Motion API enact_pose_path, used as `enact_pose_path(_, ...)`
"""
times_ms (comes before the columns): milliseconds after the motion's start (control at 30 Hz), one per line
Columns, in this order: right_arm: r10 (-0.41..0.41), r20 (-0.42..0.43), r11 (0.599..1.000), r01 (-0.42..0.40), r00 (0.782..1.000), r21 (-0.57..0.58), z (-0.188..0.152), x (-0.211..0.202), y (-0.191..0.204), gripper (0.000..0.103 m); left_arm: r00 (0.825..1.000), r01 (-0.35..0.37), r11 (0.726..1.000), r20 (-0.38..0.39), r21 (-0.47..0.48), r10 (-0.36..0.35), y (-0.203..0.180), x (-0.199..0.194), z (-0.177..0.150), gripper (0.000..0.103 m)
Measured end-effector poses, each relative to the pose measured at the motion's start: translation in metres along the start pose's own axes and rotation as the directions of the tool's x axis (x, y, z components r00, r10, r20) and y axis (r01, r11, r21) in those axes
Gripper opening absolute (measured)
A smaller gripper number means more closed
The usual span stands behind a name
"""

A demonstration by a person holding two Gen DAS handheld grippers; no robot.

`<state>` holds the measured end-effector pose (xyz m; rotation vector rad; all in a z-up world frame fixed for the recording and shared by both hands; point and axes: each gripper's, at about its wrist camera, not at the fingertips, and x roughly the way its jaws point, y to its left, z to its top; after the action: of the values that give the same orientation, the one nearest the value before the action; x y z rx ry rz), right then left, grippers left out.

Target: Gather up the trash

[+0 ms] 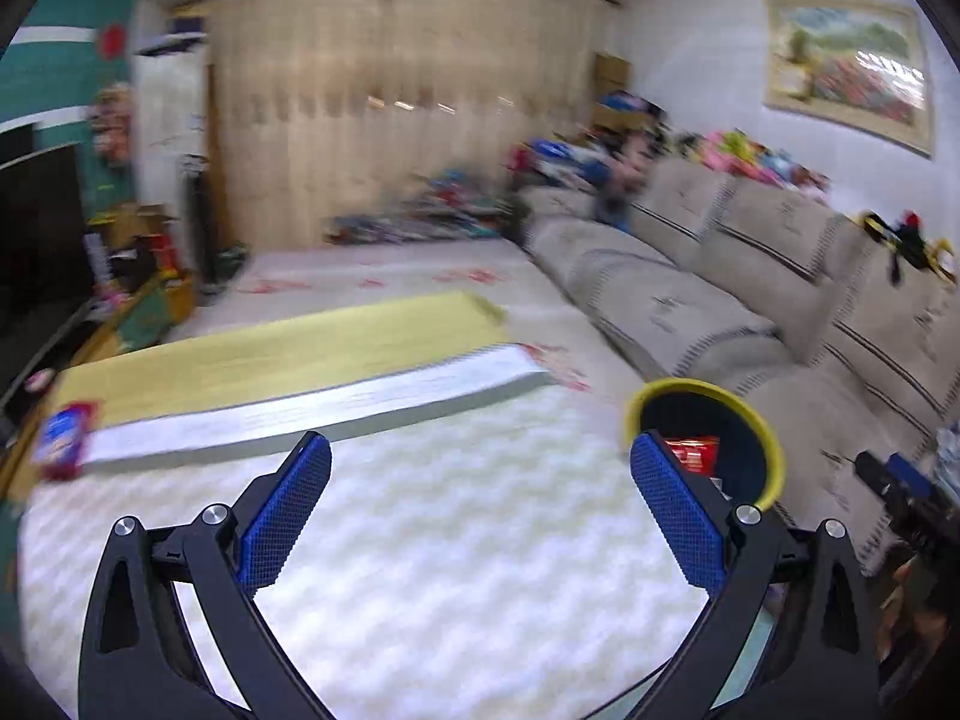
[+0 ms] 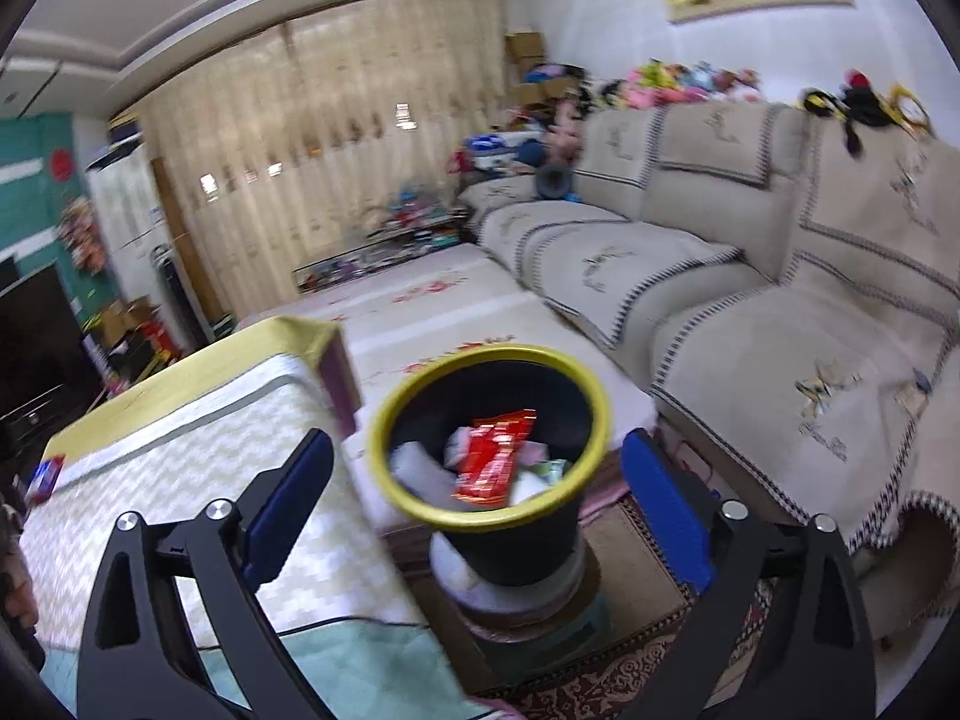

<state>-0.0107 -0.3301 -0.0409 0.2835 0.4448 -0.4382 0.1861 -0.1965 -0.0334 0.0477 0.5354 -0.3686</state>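
A black trash bin with a yellow rim (image 2: 591, 402) stands on the floor beside the table, with a red wrapper (image 2: 492, 459) and white scraps inside. My right gripper (image 2: 477, 474) is open and empty, just above and in front of the bin's mouth. My left gripper (image 1: 480, 468) is open and empty over the white zigzag tablecloth (image 1: 420, 540); the bin (image 1: 765, 450) is just behind its right finger. A red and blue snack packet (image 1: 63, 438) lies at the table's far left edge and also shows in the right wrist view (image 2: 45, 477).
A yellow mat (image 1: 270, 354) covers the table's far part. A beige sofa (image 2: 750, 300) runs along the right with toys on its back. A patterned rug (image 2: 630, 660) lies under the bin. A TV (image 1: 36, 228) and clutter stand at the left.
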Motion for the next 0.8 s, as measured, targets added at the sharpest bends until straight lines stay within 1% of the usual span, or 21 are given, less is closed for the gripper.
enact_pose_path(33,0.014,0.002,1.000,-0.014,1.000,-0.018,0.000,-0.003,0.008,0.094,0.999,-0.034,0.999,0.016,-0.009,0.034,0.011,-0.014,-0.005,0.098)
enact_pose_path(100,0.039,0.006,0.998,-0.039,0.999,-0.055,-0.002,-0.010,0.025,0.096,0.992,-0.115,0.993,0.047,-0.027,0.116,0.035,-0.048,-0.020,0.098)
enact_pose_path(233,0.068,0.007,0.992,-0.067,0.998,-0.110,-0.003,-0.026,0.049,0.096,0.980,-0.170,0.983,0.096,-0.062,0.176,0.065,-0.100,-0.039,0.098)
enact_pose_path(367,0.068,0.010,0.987,-0.066,0.998,-0.147,-0.005,-0.044,0.057,0.096,0.959,-0.240,0.965,0.127,-0.104,0.252,0.086,-0.146,-0.057,0.098)
enact_pose_path(433,0.062,0.014,0.986,-0.059,0.998,-0.158,-0.006,-0.052,0.059,0.096,0.957,-0.245,0.961,0.128,-0.129,0.261,0.091,-0.161,-0.063,0.098)
enact_pose_path(500,0.057,0.009,0.984,-0.055,0.998,-0.168,-0.009,-0.058,0.059,0.096,0.960,-0.236,0.959,0.116,-0.159,0.256,0.100,-0.177,-0.072,0.098)
enact_pose_path(567,0.058,0.003,0.983,-0.056,0.998,-0.173,-0.012,-0.063,0.057,0.096,0.961,-0.234,0.957,0.110,-0.171,0.254,0.104,-0.188,-0.079,0.098)
enact_pose_path(633,0.064,0.006,0.982,-0.062,0.998,-0.176,-0.013,-0.068,0.059,0.096,0.958,-0.237,0.954,0.120,-0.182,0.261,0.108,-0.199,-0.082,0.098)
enact_pose_path(800,0.084,0.019,0.981,-0.079,0.996,-0.176,-0.016,-0.078,0.061,0.096,0.951,-0.248,0.951,0.140,-0.187,0.275,0.096,-0.210,-0.082,0.098)
